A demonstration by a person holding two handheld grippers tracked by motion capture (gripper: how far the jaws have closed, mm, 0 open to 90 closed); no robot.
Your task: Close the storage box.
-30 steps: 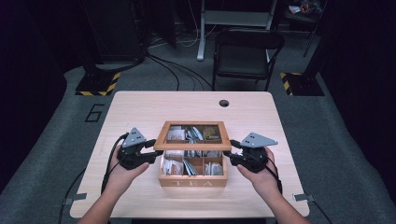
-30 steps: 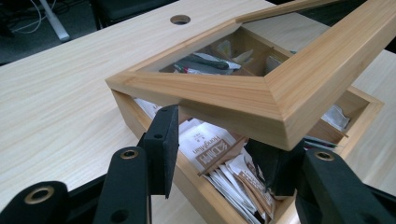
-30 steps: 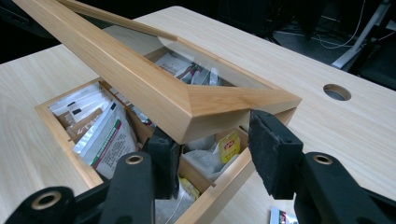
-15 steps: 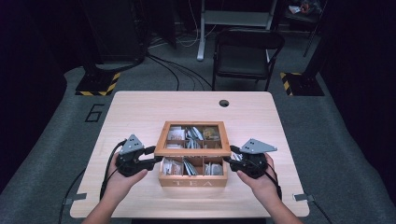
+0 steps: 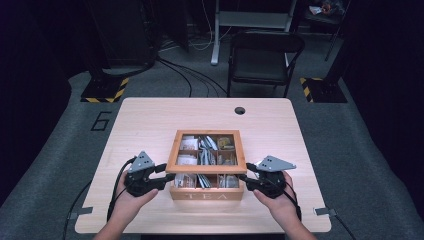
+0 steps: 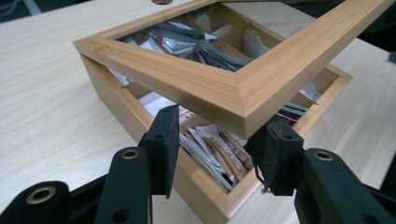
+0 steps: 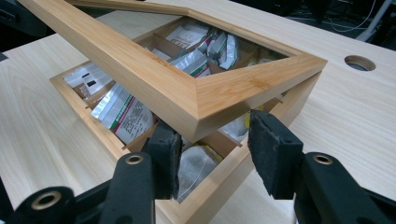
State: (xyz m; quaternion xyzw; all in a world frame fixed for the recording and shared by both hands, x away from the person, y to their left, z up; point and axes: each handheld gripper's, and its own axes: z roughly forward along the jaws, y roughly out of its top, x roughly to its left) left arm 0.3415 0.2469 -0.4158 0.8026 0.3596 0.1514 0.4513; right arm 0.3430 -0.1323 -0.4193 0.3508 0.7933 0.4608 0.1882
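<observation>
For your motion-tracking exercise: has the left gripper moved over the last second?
Yes. The left gripper has slid toward the person's edge of the table, now level with the box's front corner rather than its middle.

Matt pale wooden box (image 5: 206, 191) and lid (image 6: 219, 88), glossy foil-and-paper sachets (image 7: 126, 112), wood-grain table (image 5: 150, 120).

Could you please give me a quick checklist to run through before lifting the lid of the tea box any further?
1. Lid raised at its front edge, off the box: ok.
2. Left claw open, its pads either side of the lid's front corner: ok.
3. Right claw open under the other front corner: ok.
4. Either claw clamped on the lid: not ok, gaps show beside both corners.
5. Tea bags clear of the lid: cannot tell; some stand high in the front compartments.
6. Table behind the box free for the lid to swing back: ok.
</observation>
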